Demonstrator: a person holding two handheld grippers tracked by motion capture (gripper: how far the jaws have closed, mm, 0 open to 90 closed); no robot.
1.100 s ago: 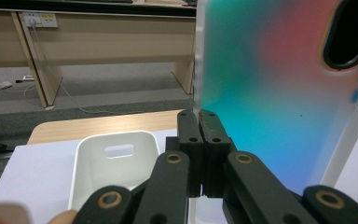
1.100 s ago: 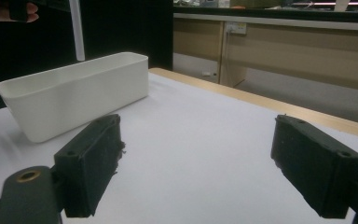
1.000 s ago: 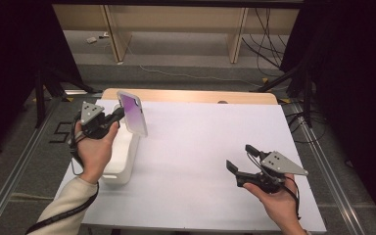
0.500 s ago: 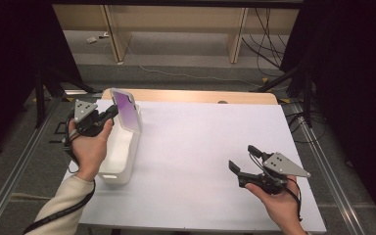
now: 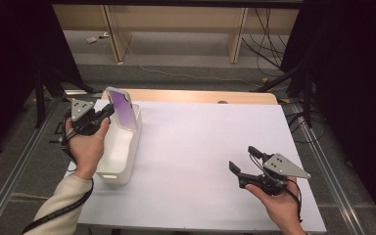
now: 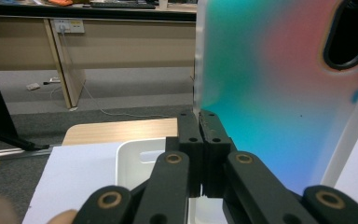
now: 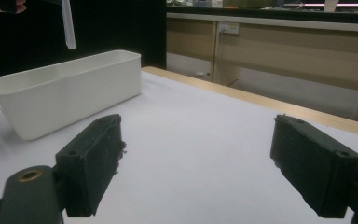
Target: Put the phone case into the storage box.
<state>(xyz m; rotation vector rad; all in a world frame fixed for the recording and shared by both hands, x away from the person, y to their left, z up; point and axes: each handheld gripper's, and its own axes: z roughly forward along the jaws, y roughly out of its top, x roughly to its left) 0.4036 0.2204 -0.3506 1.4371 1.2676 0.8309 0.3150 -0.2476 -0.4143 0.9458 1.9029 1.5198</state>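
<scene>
1. Nearest the person's side of the bench (image 5: pixel 200 147), the right claw (image 5: pixel 244 159) sat in the right hand (image 5: pixel 279 208) close to the near right corner, its two black pads spread wide with nothing between them.
2. Seen in the right gripper view, the right claw (image 7: pixel 196 163) hovered low over the white bench (image 7: pixel 205 140) cover, pointing across it toward the white bin (image 7: pixel 70 93), well apart from it.
3. Over on the left side, the white bin (image 5: pixel 120 147), a long plastic tub, stood lengthwise along the left edge of the bench, with the left hand (image 5: pixel 85 144) just beside its outer wall.
4. Farther back, above the far end of the bin, the left claw (image 5: pixel 106 111) was clamped on the edge of a phone case (image 5: pixel 122 110), its jaws closed tight together on the case's thin rim.
5. The phone case was held upright and slightly tilted, clear of the bin's rim, its purple face turned toward the high camera.
6. Seen in the left gripper view, the left claw (image 6: pixel 200 128) pinched the lower left edge of the phone case (image 6: pixel 270 93), whose surface showed a teal-to-pink sheen and an oval camera cut-out near the top; the bin's (image 6: pixel 135 163) handled end lay below.
7. Beyond the bench's far wooden edge lay grey floor (image 5: pixel 176 54) with cables and the legs of a wooden desk.
</scene>
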